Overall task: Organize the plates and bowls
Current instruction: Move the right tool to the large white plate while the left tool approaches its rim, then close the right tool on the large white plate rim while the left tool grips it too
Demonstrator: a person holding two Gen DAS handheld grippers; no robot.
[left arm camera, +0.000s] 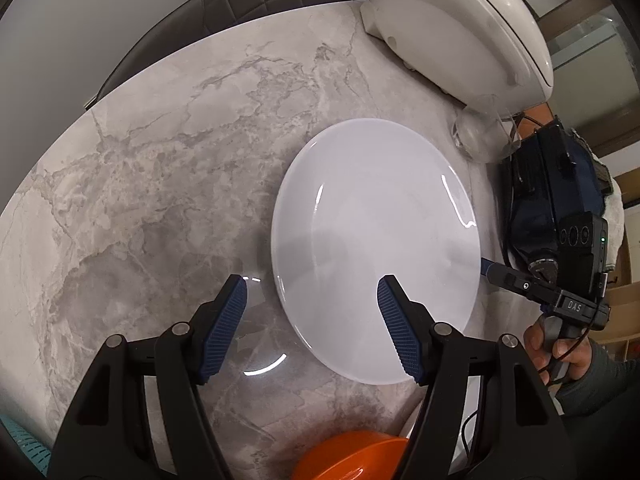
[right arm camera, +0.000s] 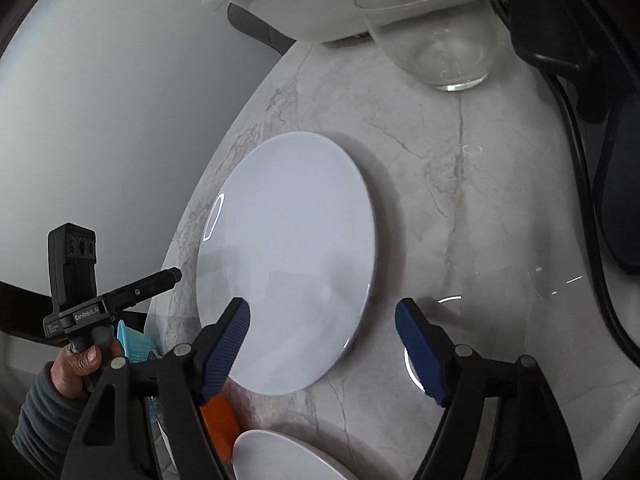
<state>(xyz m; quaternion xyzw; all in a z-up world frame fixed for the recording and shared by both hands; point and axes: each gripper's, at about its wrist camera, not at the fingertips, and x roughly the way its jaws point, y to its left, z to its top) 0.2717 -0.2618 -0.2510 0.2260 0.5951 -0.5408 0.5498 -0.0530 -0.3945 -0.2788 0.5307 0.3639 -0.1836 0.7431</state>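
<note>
Two grippers are hovering over one white plate (left arm camera: 376, 248) that is lying flat on the marble table (left arm camera: 160, 180). The left gripper (left arm camera: 312, 320) is standing with its jaws apart, and nothing is pressed between them: one blue pad (left arm camera: 400, 332) is hanging over the near part of the plate, and the other pad is over the bare marble beside the plate's edge. The right gripper (right arm camera: 322, 344) is also standing with its jaws apart and is gripping nothing; its left pad (right arm camera: 224, 348) is over the plate's near rim, and its right pad is over the table next to the plate.

In the left wrist view, the right gripper is reaching from the right side toward the plate's edge, and a hand (left arm camera: 560, 356) in a grey sleeve is holding its handle.

Beyond the plate, a clear glass (right arm camera: 436, 36) is standing beside a large white appliance (left arm camera: 460, 28). Near the lower edge, an orange bowl (left arm camera: 352, 456) and another white dish (right arm camera: 280, 456) are showing only partly. A turquoise basket (right arm camera: 134, 342) is peeking out at the table's side.
</note>
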